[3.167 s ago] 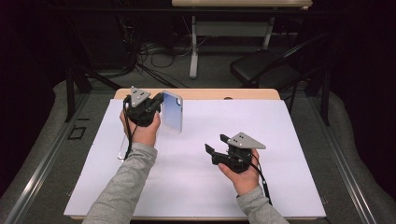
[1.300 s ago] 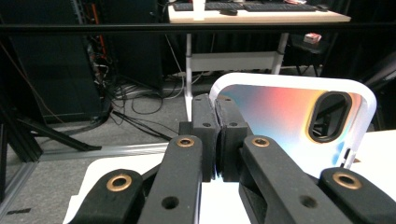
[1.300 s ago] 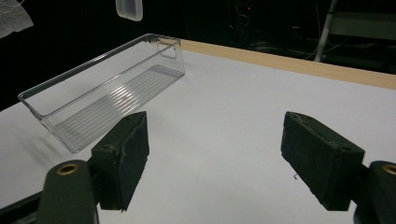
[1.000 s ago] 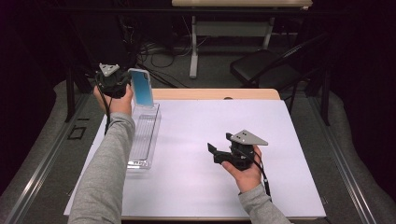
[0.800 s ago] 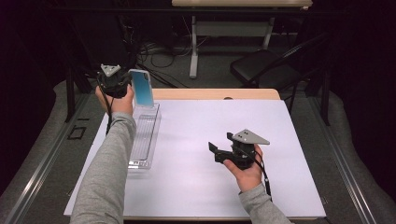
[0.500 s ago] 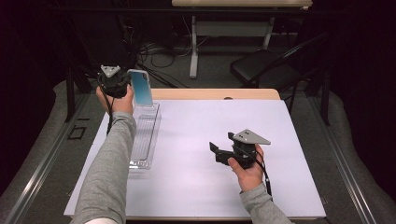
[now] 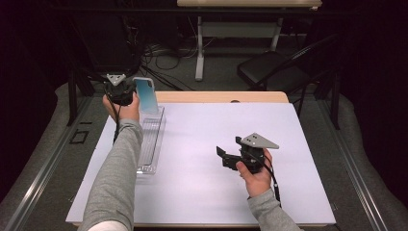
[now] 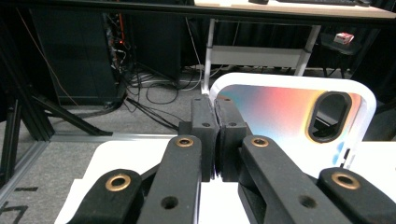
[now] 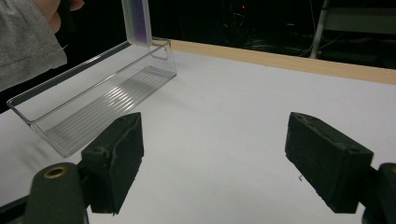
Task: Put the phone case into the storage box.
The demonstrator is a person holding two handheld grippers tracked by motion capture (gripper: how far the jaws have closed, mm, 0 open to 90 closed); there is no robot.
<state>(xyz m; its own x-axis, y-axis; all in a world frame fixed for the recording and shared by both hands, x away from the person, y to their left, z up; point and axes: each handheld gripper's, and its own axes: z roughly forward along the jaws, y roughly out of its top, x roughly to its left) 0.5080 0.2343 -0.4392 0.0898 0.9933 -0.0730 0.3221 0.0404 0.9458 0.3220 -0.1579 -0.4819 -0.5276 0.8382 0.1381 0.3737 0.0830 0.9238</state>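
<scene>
My left gripper (image 7: 126, 91) (image 8: 214, 135) is shut on the edge of a phone case (image 7: 146, 95) (image 8: 289, 116) with a white rim and a blue-to-orange face. It holds the case upright over the far end of a long clear plastic tray (image 7: 150, 139) (image 9: 100, 102), the lower edge of the case (image 9: 137, 21) just above the tray's rim. My right gripper (image 7: 225, 157) (image 9: 215, 163) rests low over the white table (image 7: 202, 144) at the middle right, jaws open with nothing between them.
The white sheet covers a wooden table whose far edge (image 7: 221, 96) shows. Behind it lie cables on the floor (image 7: 159, 57), a desk frame (image 7: 202, 43) and a black folding chair (image 7: 274, 72). A dark metal rail (image 7: 38, 163) runs along the left.
My left hand has lowered the phone case a little toward the tray's far end since a second ago; earlier still it held the case over the table's middle. My right gripper stays put.
</scene>
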